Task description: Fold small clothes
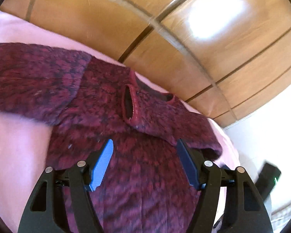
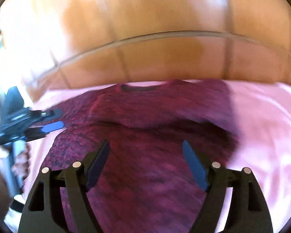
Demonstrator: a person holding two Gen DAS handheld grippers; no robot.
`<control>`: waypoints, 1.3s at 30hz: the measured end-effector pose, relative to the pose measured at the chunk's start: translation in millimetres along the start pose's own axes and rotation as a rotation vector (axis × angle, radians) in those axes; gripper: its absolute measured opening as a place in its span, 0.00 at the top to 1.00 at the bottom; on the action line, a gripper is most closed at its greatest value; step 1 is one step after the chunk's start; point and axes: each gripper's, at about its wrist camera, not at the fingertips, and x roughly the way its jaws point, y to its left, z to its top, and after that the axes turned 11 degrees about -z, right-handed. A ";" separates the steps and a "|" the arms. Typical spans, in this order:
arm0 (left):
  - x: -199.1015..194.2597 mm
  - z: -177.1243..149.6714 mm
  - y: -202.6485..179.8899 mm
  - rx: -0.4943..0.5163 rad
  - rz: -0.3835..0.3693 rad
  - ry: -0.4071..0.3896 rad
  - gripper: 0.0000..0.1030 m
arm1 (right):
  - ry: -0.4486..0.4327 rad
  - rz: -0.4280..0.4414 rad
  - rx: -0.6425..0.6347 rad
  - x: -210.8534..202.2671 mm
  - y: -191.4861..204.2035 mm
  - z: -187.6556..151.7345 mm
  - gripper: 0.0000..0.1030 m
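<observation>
Wooden wardrobe (image 1: pixel 184 44): glossy panels, dark grooves, rising just behind the bed's far edge. Bed, pink sheet (image 1: pixel 15 145): smooth, bare on both flanks. Sweater (image 1: pixel 137 174): maroon, nubby knit, flat near that edge, one sleeve folded across the chest. Left claw (image 1: pixel 144 163), right claw (image 2: pixel 145 163): both apart, empty, above the sweater. No lettering legible.

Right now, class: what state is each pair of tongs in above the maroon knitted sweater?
Left tongs: open, holding nothing.
Right tongs: open, holding nothing.
</observation>
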 end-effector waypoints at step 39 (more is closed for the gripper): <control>19.7 16.8 29.5 0.131 0.356 -0.026 0.88 | 0.141 -0.139 0.054 82.1 13.1 19.8 0.57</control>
